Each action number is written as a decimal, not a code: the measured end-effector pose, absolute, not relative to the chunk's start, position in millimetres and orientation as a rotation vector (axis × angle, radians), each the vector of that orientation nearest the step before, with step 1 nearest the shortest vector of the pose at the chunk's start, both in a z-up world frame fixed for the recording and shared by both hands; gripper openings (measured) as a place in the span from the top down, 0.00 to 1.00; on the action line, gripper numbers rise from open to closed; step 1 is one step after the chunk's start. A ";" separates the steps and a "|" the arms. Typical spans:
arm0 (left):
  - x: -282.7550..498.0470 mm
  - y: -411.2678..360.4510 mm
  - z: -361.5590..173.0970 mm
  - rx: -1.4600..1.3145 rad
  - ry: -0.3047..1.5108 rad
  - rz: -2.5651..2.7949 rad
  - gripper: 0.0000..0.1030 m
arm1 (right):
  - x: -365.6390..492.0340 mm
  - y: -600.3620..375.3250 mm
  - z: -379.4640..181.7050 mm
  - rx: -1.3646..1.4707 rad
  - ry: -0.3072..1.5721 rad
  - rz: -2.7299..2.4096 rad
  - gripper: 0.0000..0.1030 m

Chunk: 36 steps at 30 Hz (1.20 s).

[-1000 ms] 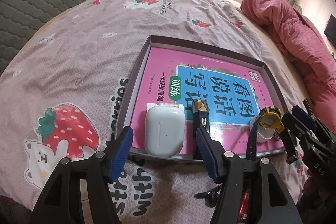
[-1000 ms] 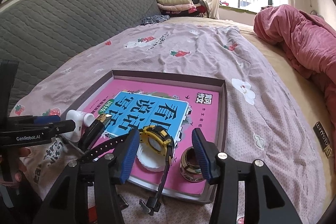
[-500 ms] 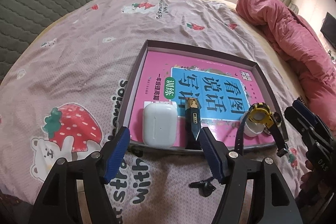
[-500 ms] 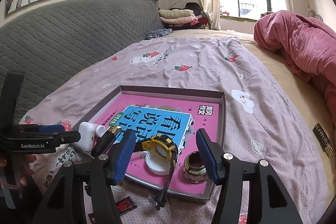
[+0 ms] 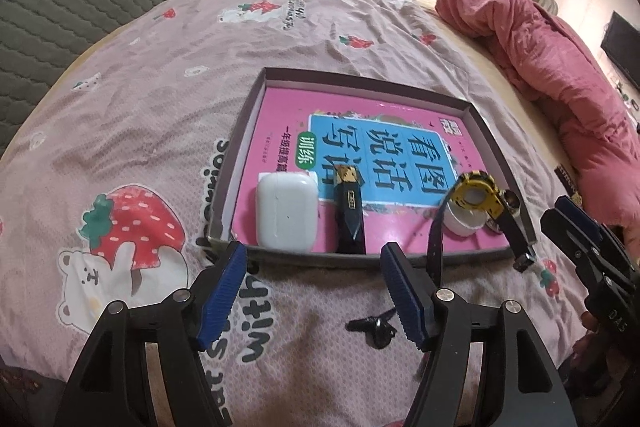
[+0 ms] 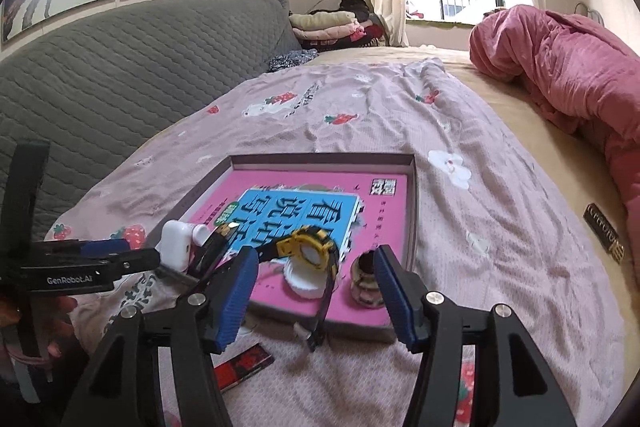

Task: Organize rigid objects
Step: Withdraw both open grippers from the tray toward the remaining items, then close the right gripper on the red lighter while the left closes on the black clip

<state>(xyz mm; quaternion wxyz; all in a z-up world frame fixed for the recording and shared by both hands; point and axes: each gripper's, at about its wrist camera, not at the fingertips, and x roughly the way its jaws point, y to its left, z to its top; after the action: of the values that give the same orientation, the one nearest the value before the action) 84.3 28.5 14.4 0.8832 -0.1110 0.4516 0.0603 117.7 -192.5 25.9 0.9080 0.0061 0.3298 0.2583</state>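
A shallow dark box tray lies on the bed with a pink book inside it. On the book lie a white earbud case, a black lighter, a yellow watch resting on a white cap, and a small round jar. The watch straps hang over the tray's near rim. My left gripper is open and empty just in front of the tray. My right gripper is open and empty, also short of the tray, with the watch beyond its fingers.
A small black key-like object lies on the pink strawberry-print sheet near the left gripper. A flat red and black packet lies near the right gripper. A pink quilt is heaped at right; a grey padded headboard at left.
Both grippers have drawn back and up from the tray, so it looks smaller and farther. The objects in the tray have stayed put.
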 end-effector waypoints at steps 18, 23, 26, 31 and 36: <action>70.4 12.8 7.4 -0.184 0.975 0.092 0.31 | 91.5 -175.3 15.8 -0.038 0.741 0.563 0.42; 66.7 9.2 2.9 -0.172 0.992 0.081 0.31 | 82.7 -168.1 10.9 -0.058 0.765 0.581 0.42; 64.7 8.5 -1.0 -0.164 1.003 0.085 0.31 | 77.9 -162.8 8.5 -0.071 0.776 0.592 0.42; 62.5 8.8 -7.5 -0.157 1.026 0.083 0.31 | 69.3 -152.7 0.9 -0.100 0.808 0.604 0.42; 59.5 12.5 -11.8 -0.153 1.040 0.081 0.31 | 63.9 -143.7 -7.2 -0.129 0.842 0.599 0.42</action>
<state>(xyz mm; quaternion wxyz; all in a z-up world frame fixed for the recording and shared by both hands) 59.5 12.5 -11.8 0.8643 -0.0731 0.4961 0.0386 63.9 -143.7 -7.2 0.8674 -0.0615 0.4024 0.2862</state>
